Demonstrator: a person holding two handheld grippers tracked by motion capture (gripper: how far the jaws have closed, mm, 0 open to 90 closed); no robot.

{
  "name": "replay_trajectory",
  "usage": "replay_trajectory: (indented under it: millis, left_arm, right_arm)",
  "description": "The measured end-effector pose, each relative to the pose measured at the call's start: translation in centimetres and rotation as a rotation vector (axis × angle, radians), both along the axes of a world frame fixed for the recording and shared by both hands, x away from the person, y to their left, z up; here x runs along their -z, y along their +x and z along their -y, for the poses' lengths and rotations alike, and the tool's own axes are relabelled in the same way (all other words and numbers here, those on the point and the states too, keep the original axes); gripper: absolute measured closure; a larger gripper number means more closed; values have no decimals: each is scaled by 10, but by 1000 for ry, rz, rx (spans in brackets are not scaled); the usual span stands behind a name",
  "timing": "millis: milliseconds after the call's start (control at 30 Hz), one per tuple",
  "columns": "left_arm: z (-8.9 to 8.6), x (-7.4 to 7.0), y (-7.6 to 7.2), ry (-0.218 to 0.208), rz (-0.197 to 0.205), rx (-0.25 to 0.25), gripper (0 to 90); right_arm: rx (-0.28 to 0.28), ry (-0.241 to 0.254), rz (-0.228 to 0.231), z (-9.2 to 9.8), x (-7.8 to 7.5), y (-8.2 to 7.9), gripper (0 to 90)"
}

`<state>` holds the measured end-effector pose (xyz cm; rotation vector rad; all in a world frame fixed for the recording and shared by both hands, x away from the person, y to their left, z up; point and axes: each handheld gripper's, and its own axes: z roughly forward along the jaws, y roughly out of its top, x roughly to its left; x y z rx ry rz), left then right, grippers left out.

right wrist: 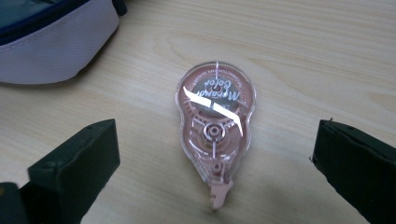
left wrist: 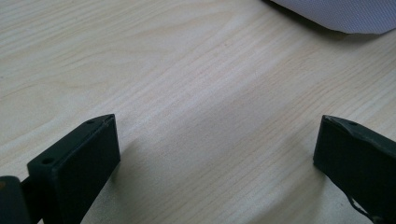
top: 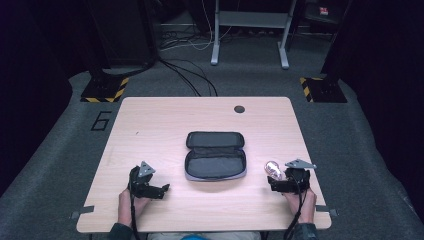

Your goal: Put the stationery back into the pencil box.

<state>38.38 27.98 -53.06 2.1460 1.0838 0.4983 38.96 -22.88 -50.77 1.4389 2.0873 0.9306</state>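
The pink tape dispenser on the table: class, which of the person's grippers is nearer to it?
Right. The right gripper sits just behind the tape dispenser, open jaws either side. The left gripper is across the table, beyond the open pencil case.

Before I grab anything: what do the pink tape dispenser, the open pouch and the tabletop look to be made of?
Tape dispenser: clear, glossy hard plastic, probably; bright glare streaks cross it and its pink inner wheel shows through.
Pouch: woven fabric, matte; a fine ribbed weave shows on its pale outer wall in the right gripper view, with dark lining inside.
Tabletop: light wood grain, smooth with a slight sheen; likely laminate, though solid wood can't be excluded.
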Motion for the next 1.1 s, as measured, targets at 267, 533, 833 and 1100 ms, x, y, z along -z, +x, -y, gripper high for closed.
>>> replay_trajectory:
  millis: [267,533,833,1100]
  left_arm:
    - [0,0,0,-1,0,1,5]
    - [0,0,0,-1,0,1,5]
    - [0,0,0,-1,0,1,6]
    - [0,0,0,1,4,2,9]
  right_arm:
    - [2,-45,-43,-11,6,20,167]
    - [11,-46,-54,-10,8,20,314]
    - [15,-43,-36,-13,8,12,485]
    - [9,-29,9,-10,13,6,497]
